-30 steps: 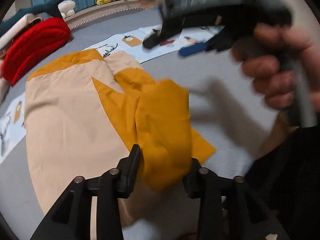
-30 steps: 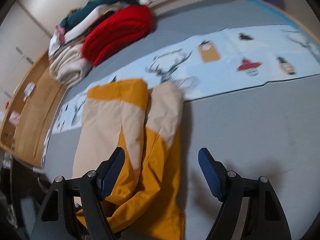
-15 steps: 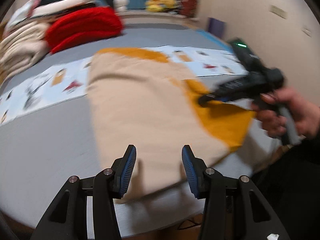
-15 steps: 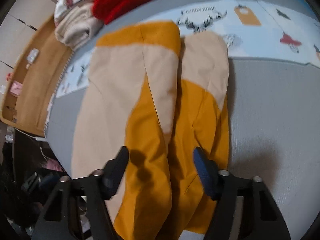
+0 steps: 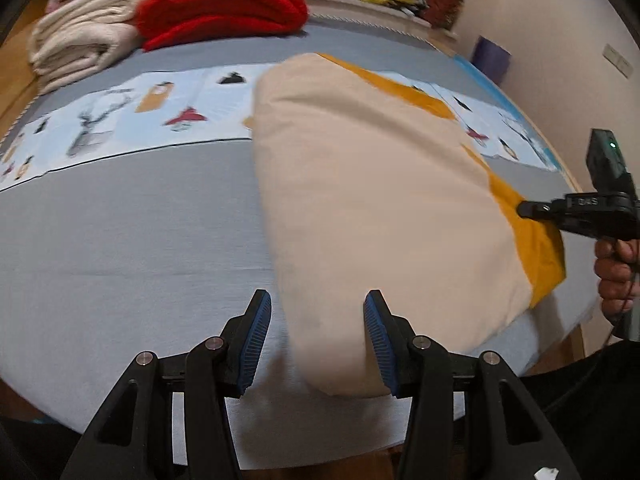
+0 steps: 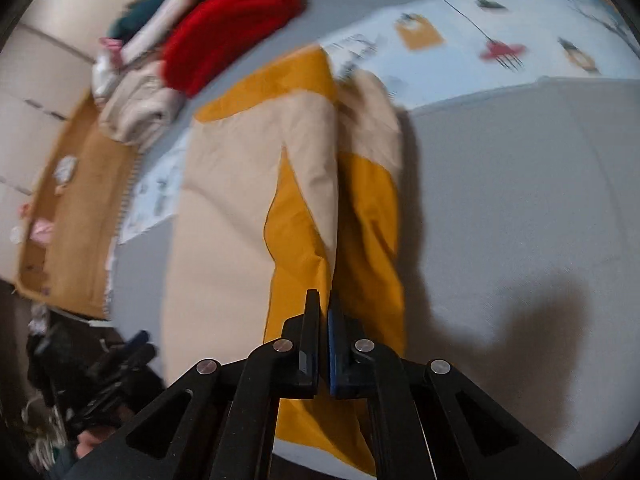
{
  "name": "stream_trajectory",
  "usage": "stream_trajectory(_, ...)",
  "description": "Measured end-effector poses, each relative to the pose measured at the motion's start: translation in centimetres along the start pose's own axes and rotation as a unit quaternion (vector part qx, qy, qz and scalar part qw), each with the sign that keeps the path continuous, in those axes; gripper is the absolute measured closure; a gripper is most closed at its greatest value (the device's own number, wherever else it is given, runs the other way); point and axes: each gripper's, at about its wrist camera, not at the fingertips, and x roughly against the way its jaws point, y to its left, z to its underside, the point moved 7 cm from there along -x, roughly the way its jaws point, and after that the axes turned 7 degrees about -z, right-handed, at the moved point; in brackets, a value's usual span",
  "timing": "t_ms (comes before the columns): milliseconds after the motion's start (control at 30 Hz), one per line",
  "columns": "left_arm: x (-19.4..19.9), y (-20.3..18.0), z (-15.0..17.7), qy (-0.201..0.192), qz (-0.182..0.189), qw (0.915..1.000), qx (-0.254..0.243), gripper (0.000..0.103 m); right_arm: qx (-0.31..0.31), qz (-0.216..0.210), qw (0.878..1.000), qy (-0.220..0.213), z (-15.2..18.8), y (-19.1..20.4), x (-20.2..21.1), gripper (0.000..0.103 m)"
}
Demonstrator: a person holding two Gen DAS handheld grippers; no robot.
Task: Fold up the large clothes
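A matt beige-and-mustard cloth garment lies smooth on the grey woven bed cover. Beyond the garment, a printed, smooth pale-blue cloth strip crosses the cover, with a fuzzy red blanket and nubby cream towels behind. The left gripper shows matt black plastic, ribbed blue pads and shiny metal rivets.

The left tool is held low and level, its two blue-padded fingers spread wide apart with nothing pinched between them. The right tool has its jaws pressed together. In the left wrist view the right tool reaches in from the right side, gripped by the person's right hand.
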Motion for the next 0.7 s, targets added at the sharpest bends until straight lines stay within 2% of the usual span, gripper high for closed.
stream_trajectory(100,-1.2,-1.1,0.7,0.035,0.018,0.9990,-0.020,0.057,0.014,0.023,1.000,0.001,0.1,-0.6,-0.3,0.100)
stream_trajectory(167,-3.4,-1.4,2.5,0.076,0.003,0.9955,-0.056,0.055,0.019,0.050,0.998,0.023,0.8,-1.2,-1.3,0.100)
stream_trajectory(233,-4.6,-1.2,4.0,0.081,-0.009,0.9932,-0.083,0.052,0.015,0.068,0.996,0.053,1.3,-1.4,-2.6,0.100)
stream_trajectory(333,-4.1,-1.0,3.9,0.086,0.003,0.9939,-0.068,0.052,0.017,0.091,0.993,0.078,1.9,-1.9,-3.9,0.100)
stream_trajectory(433,-3.1,-0.9,3.4,0.090,0.022,0.9941,-0.056,0.053,0.024,0.100,0.992,0.070,1.5,-1.7,-3.9,0.100)
stream_trajectory(533,-2.4,-0.4,3.4,0.082,0.038,0.9940,-0.062,0.057,0.029,0.108,0.993,0.042,0.9,-1.3,-2.8,0.100)
stream_trajectory(633,-3.8,0.5,4.8,0.100,0.022,0.9919,-0.074,0.057,0.036,0.120,0.992,0.003,-0.1,-1.5,-0.7,0.101)
stream_trajectory(700,-3.8,0.6,5.0,0.101,0.028,0.9926,-0.060,0.058,0.026,0.107,0.994,-0.007,-0.4,-2.0,0.7,0.101)
